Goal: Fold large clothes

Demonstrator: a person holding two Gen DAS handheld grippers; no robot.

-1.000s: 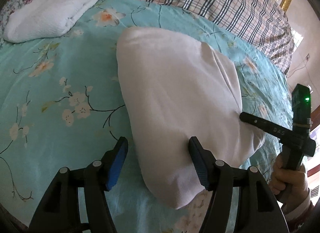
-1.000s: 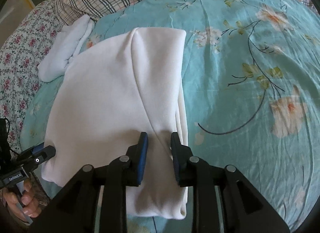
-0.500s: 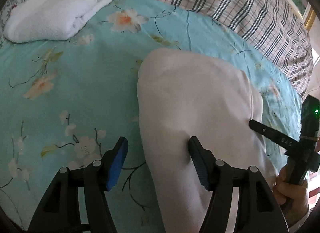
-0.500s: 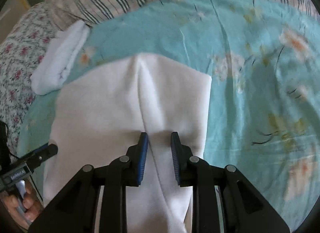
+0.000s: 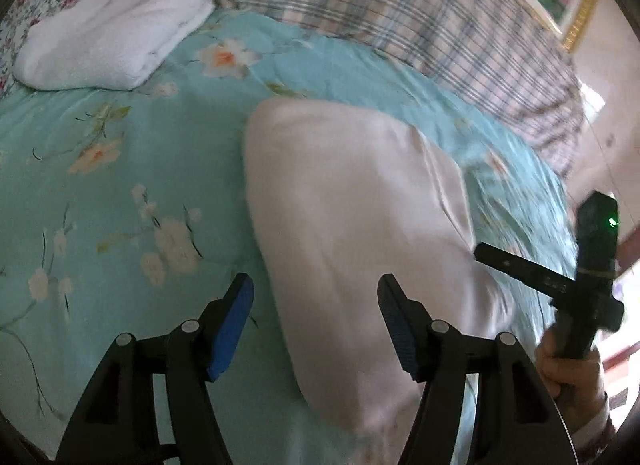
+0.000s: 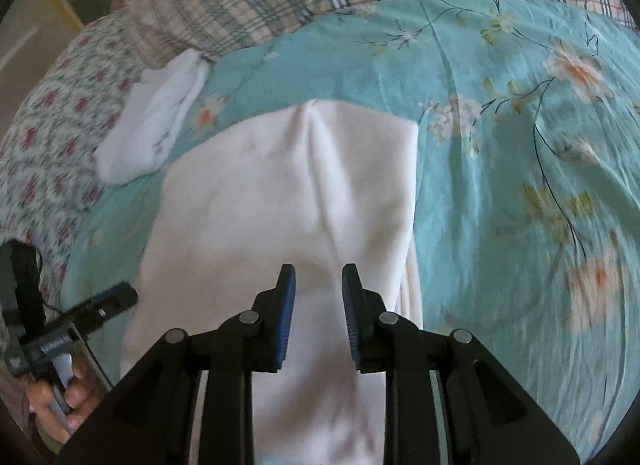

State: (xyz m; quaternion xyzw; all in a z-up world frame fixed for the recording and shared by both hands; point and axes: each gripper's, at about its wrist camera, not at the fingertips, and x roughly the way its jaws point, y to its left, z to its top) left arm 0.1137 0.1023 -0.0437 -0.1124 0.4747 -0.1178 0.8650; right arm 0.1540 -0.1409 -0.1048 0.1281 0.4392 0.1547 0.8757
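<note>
A folded pale pink-white garment lies on the teal floral bedsheet; it also shows in the right wrist view. My left gripper is open wide and empty, hovering over the garment's near left edge. My right gripper hovers over the garment's near part with a narrow gap between its blue pads, holding nothing that I can see. The right gripper also shows at the right edge of the left wrist view, and the left gripper at the lower left of the right wrist view.
A folded white towel lies at the far left of the bed, also seen in the right wrist view. Plaid pillows run along the head of the bed. A floral pillow sits at the left.
Both grippers have pulled back and up from the garment, which stays flat. The left view has swung toward the head of the bed. Jaw openings look unchanged.
</note>
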